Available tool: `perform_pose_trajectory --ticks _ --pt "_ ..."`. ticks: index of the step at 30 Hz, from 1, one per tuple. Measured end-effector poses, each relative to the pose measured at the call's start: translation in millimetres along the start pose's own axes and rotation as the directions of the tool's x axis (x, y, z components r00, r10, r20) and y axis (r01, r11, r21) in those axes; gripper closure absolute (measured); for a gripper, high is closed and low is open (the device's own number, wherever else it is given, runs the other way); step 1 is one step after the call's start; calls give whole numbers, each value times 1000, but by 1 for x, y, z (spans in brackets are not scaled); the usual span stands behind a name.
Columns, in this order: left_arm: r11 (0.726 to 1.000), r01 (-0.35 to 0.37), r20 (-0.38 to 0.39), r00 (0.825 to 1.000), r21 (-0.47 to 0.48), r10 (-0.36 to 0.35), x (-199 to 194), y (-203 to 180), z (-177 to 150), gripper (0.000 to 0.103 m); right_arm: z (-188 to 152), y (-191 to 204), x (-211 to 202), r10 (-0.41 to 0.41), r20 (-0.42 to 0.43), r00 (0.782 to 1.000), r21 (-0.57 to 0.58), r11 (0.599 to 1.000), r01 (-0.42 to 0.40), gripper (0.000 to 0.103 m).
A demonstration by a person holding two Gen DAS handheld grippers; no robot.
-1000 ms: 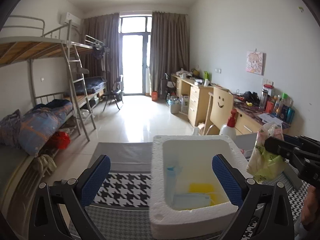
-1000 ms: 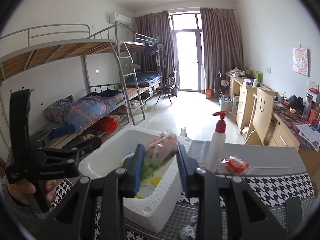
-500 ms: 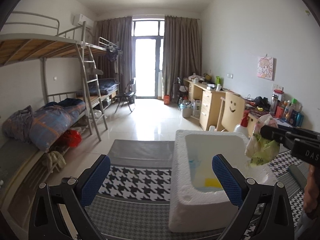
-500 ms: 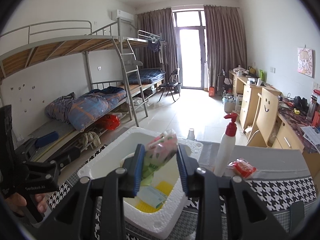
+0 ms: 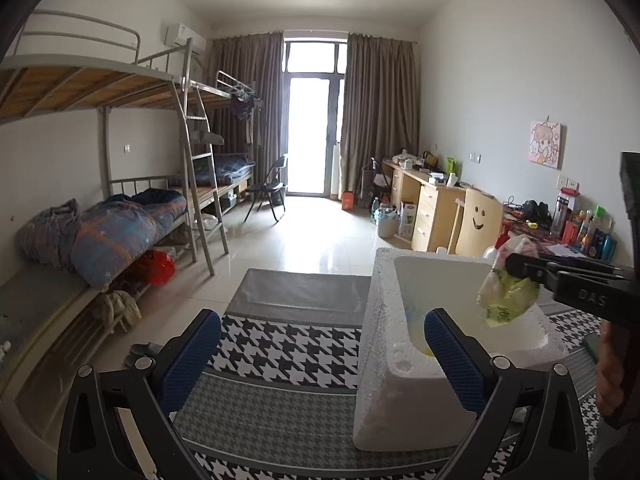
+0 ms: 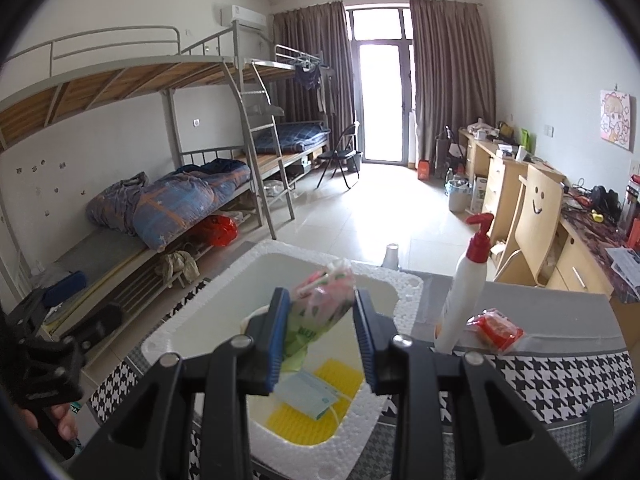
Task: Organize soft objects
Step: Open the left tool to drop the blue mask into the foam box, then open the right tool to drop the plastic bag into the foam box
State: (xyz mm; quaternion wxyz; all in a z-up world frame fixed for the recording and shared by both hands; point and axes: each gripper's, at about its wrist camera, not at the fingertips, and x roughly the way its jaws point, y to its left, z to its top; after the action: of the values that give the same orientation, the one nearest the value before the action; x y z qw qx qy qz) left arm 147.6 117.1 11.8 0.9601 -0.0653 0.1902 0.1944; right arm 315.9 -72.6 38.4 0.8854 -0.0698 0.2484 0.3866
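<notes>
Foam box [image 5: 404, 380] now farther right; tissue pack [image 6: 320, 312] pinched in right tool [image 6: 322, 340] above it.

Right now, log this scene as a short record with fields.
container: white foam box on a houndstooth cloth
in box: yellow pad, light blue packet
right gripper: shut on a soft pink and green packet, held over the box
left gripper: open, empty, left of the box
beside box: pump bottle, red packet
</notes>
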Motion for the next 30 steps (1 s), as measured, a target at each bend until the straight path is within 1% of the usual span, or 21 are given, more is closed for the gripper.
perform_pose_trajectory --ticks 2,5,12,19,20,23,25,26,27,30 --pt "1000 -9 6 1000 1 9 -2 0 -1 1 1 0 5 1 -11 1000 0 1000 -1 66" --pt "1000 2 6 1000 -6 -2 -4 2 -3 1 0 -1 12 9 -35 999 10 1000 -9 66" --pt "1000 10 -4 1000 -24 -10 -3 8 -9 1 -1 -1 18 -2 -54 999 17 1000 2 66" --pt "1000 13 11 1000 -28 -13 -11 10 -10 1 1 1 30 -7 -111 994 14 1000 9 66" --pt "1000 13 10 1000 -28 -13 -11 10 -10 1 0 1 31 -7 -114 993 17 1000 9 64" --pt "1000 13 14 1000 -22 -13 -13 10 -11 1 -2 1 35 18 -134 991 24 1000 -14 52" --pt "1000 10 13 1000 -20 -9 -14 10 -11 1 -2 0 36 16 -137 990 24 1000 -13 48" --pt "1000 12 15 1000 -23 -11 -14 10 -11 1 -3 0 36 14 -137 990 24 1000 -11 42" --pt "1000 16 15 1000 -26 -16 -15 10 -11 1 -3 1 36 15 -140 990 20 1000 -12 33" --pt "1000 14 16 1000 -19 -14 -15 7 -10 1 -5 3 32 8 -132 991 0 1000 -8 27"
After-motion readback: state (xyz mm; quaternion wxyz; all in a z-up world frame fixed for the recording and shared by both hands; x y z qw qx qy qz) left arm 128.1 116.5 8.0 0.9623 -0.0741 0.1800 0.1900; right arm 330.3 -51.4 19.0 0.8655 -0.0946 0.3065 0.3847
